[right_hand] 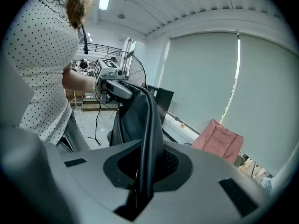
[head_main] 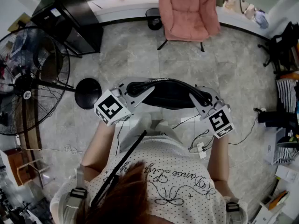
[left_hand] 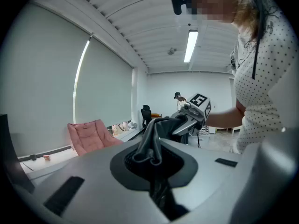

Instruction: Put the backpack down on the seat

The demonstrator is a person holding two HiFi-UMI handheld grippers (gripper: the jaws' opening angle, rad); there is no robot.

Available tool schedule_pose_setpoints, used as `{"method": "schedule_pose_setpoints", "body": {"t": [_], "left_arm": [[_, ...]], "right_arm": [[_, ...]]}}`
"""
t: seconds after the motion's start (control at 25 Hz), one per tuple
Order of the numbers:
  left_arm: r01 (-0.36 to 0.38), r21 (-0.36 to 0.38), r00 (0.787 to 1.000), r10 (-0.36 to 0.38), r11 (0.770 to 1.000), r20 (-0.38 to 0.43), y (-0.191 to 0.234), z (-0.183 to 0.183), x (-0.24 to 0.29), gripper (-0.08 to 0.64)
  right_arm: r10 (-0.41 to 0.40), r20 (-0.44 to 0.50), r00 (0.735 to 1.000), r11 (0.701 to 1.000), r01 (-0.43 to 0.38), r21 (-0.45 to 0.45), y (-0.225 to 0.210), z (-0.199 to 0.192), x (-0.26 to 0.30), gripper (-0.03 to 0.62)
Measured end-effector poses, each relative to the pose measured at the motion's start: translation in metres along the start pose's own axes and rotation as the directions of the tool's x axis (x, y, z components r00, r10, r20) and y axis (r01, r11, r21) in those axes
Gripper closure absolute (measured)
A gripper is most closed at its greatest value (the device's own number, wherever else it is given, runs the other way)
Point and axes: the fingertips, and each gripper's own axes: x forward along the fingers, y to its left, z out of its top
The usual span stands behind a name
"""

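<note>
I hold a black backpack in the air in front of the person, between both grippers. My left gripper is shut on a folded black strap at the bag's left end. At the right end, my right gripper is shut on another black strap. The bag hangs below the straps. Each gripper view shows the other gripper across the bag: the right gripper and the left gripper. The pink padded seat stands farther ahead, apart from the bag; it also shows as the seat and the seat.
A large standing fan and its round black base are at the left. A black cabinet stands at the back left, a black bin beside the seat. Cables and a power strip lie on the tiled floor; clutter lines the right wall.
</note>
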Motion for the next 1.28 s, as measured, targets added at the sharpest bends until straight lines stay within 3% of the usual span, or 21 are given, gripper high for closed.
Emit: {"method": "schedule_pose_setpoints", "body": {"t": [0.64,0.84,1.28], "left_arm": [[-0.056,0.031,0.998,0.056,0.998,0.011,0.004,0.016,0.024,0.535],[-0.054,0.022,0.999,0.054,0.998,0.002,0.002,0.012,0.055,0.537],[0.019,0.034,1.0,-0.02,0.999,0.016,0.107,0.012,0.109,0.535]], "right_arm": [[0.04,0.029,0.999,0.999,-0.04,-0.027,-0.029,-0.004,-0.012,0.549],[0.044,0.022,0.999,0.998,-0.043,-0.039,-0.049,-0.027,-0.022,0.551],[-0.01,-0.008,1.0,1.0,0.01,0.008,-0.141,-0.029,0.038,0.551]]}}
